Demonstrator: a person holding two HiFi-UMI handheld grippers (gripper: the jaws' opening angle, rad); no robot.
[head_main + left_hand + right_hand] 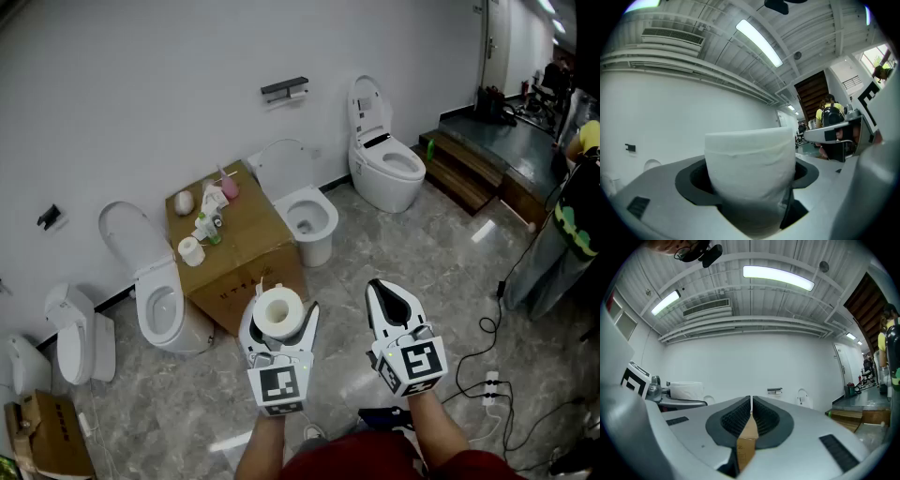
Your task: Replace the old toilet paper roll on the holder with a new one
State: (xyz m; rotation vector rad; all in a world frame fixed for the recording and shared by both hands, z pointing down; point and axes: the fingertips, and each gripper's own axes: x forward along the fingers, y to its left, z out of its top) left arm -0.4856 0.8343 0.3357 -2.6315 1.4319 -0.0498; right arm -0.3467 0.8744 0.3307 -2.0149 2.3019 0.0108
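Note:
A full white toilet paper roll (277, 312) stands upright between the jaws of my left gripper (279, 307), which is shut on it at a wide opening. The left gripper view is filled by this roll (750, 164). To its right, my right gripper (378, 289) is shut with nothing in it; its dark ribbed pads (736, 417) meet. The black wall holder (285, 90) hangs far ahead on the white wall, with a bit of white roll (297, 94) at its right end. The holder (775, 391) is also small in the right gripper view.
A cardboard box (246, 258) stands below the holder, bearing a small paper roll (191, 250) and several bottles. Toilets flank it: one at left (159, 305), one behind it (305, 214), one at right (384, 164). Black cables (497, 375) lie on the floor at right. A step (469, 169) rises at back right.

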